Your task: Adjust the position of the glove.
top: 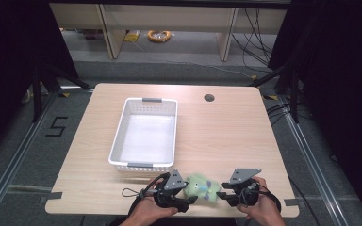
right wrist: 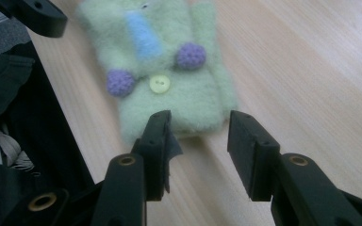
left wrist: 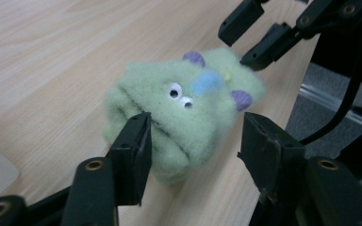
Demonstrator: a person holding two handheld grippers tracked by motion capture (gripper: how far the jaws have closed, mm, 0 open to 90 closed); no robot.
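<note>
The green fuzzy monster toy (top: 201, 187) lies at the near edge of the desk (top: 226, 136), between both grippers. Left gripper (left wrist: 193, 141) jaws half open around it, right gripper (right wrist: 195, 136) jaws half open, just short. A bad pinch could push it off the edge

light: even, overhead, bright on desk (top: 226, 136) | surroundings: dark at both sides | glare: white basket (top: 143, 134) floor washed out | shadows: soft, faint | focus: gripper views soft, nearest fingers (left wrist: 132, 155) blurred
</note>
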